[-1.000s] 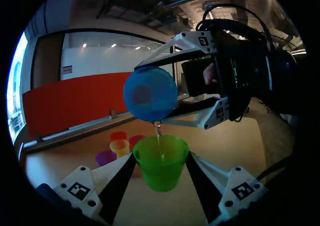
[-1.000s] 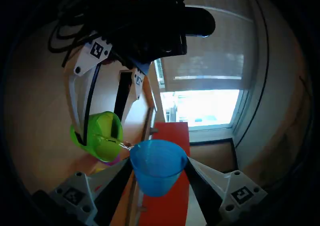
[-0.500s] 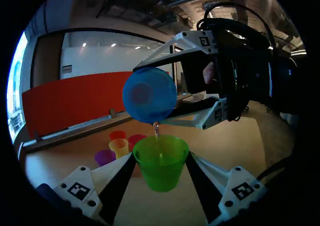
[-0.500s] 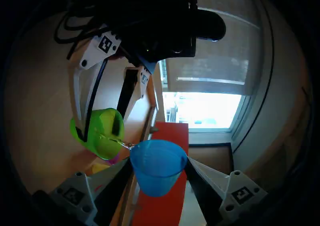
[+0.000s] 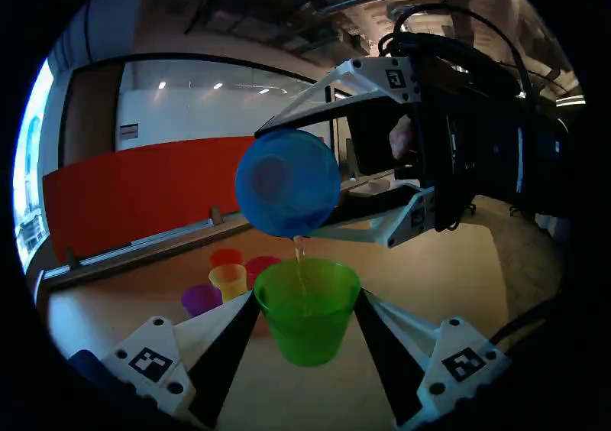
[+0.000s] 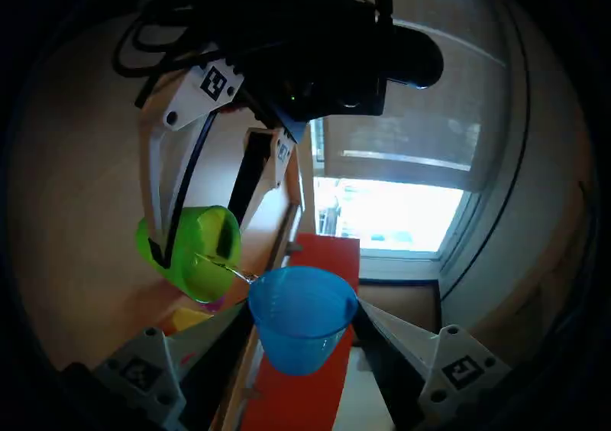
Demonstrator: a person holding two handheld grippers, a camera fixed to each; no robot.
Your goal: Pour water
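The pouring is happening right now, so the task is partly done. The right gripper (image 5: 289, 177) is squeezing the blue cup (image 6: 302, 325) between its two fingers and is tipping it far over on its side. In the left gripper view we are looking at the round bottom of the blue cup, up in the air. A thin stream of water (image 5: 298, 254) is falling from its low edge, straight down into the green cup (image 5: 307, 322).

The left gripper (image 5: 305, 307) is holding the green cup, with one finger pressing on each side. The green cup is standing upright, just under the blue one, and it is being held up above the table (image 5: 466, 267). The two cups are close, but they are not touching.

What is left? The stream is thin, so the blue cup is probably getting close to empty, but it is hard to see how much water is inside either cup. When the last drops are out, the blue cup needs turning back upright, and then both cups can go down on the table.

Behind the green cup, four small cups are sitting together on the table: a purple cup (image 5: 200, 299), a yellow cup (image 5: 229, 280), a red cup (image 5: 226, 257) and a pink cup (image 5: 261, 264). Nobody is touching them.
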